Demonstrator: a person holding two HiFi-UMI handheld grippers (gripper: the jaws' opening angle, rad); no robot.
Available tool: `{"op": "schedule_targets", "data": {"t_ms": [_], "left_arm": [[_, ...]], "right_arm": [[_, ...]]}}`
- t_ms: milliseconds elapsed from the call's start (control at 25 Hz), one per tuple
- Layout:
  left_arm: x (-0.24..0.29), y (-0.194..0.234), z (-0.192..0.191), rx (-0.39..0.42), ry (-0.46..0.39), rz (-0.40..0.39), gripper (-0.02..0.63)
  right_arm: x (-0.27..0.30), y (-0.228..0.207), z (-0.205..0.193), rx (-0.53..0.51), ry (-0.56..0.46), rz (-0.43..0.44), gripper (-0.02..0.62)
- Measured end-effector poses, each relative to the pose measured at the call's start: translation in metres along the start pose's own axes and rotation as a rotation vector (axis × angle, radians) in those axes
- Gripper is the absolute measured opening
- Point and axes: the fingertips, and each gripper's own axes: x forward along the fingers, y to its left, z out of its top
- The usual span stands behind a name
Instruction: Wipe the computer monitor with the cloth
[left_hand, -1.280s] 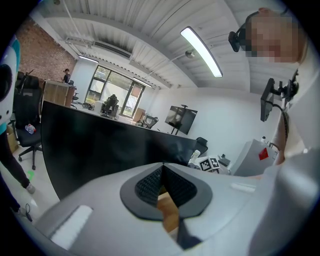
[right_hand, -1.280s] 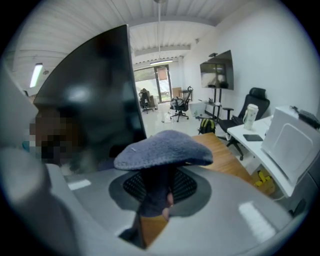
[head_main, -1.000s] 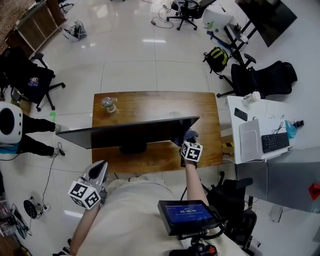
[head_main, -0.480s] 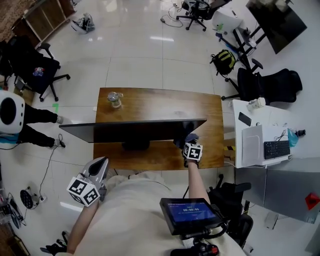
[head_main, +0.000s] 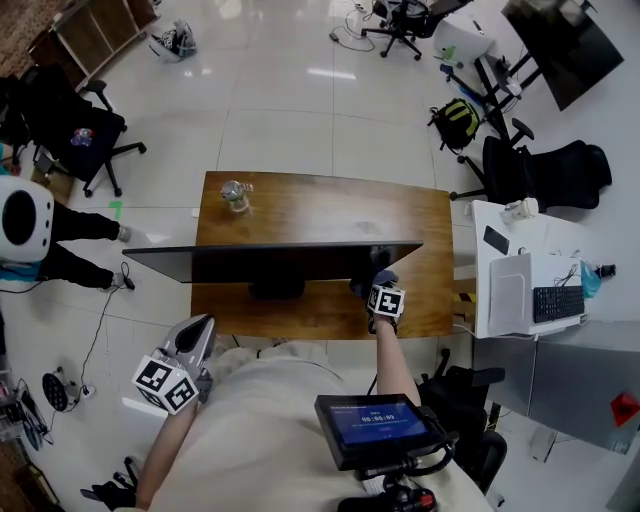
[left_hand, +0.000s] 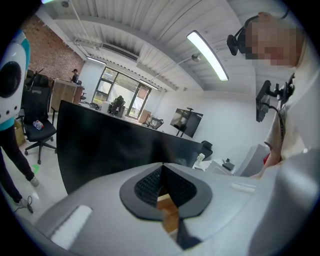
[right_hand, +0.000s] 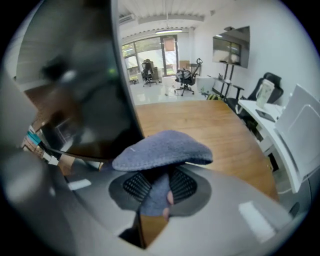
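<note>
Computer monitor (head_main: 280, 262) standing on a wooden table (head_main: 330, 210), its dark screen facing the person. The blue-grey cloth (right_hand: 162, 150) lies at the monitor's right screen edge, clamped between the jaws of the right gripper (right_hand: 159, 192). The left gripper (left_hand: 162, 187), jaws pressed together with nothing between them, is held clear of the monitor's front left.

the right claw (head_main: 373, 285) has slid the cloth (head_main: 384, 276) slightly leftward along the monitor (head_main: 270, 262).
</note>
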Motion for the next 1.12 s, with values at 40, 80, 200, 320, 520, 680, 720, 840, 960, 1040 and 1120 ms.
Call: {"op": "schedule_targets", "data": {"t_ms": [40, 80, 200, 320, 520, 680, 720, 840, 960, 1040, 1120], "left_arm": [[-0.001, 0.003, 0.0, -0.01, -0.003, 0.006, -0.014], [-0.003, 0.005, 0.0, -0.02, -0.007, 0.014, -0.014], [-0.005, 0.011, -0.001, -0.029, -0.009, 0.027, -0.015], [-0.005, 0.013, 0.0, -0.02, -0.005, 0.022, -0.015], [-0.007, 0.017, -0.001, -0.015, -0.003, 0.021, -0.015], [-0.012, 0.027, 0.003, -0.012, -0.006, 0.019, -0.015], [-0.014, 0.03, 0.004, -0.012, -0.007, 0.019, -0.015], [-0.022, 0.041, 0.009, -0.009, -0.012, 0.019, -0.015], [-0.028, 0.051, 0.014, -0.001, -0.007, 0.011, -0.015], [-0.032, 0.057, 0.019, 0.008, -0.006, 0.006, -0.015], [-0.037, 0.065, 0.023, 0.011, -0.005, 0.003, -0.015]], "right_arm": [[0.002, 0.001, 0.0, 0.024, -0.003, 0.01, 0.084], [0.003, 0.003, 0.0, 0.042, -0.001, 0.018, 0.084], [0.006, -0.001, -0.015, 0.075, 0.072, -0.021, 0.084], [0.008, 0.005, -0.015, 0.117, 0.089, -0.045, 0.084], [0.008, 0.016, -0.014, 0.183, 0.082, -0.008, 0.084], [0.005, 0.012, -0.017, 0.356, 0.09, -0.018, 0.084], [0.004, 0.014, -0.019, 0.423, 0.097, -0.006, 0.083], [0.003, 0.024, -0.023, 0.543, 0.105, 0.013, 0.083], [-0.001, 0.044, -0.02, 0.538, 0.106, 0.033, 0.083], [-0.001, 0.058, -0.02, 0.525, 0.104, 0.05, 0.083], [-0.002, 0.073, -0.023, 0.528, 0.11, 0.046, 0.083]]}}
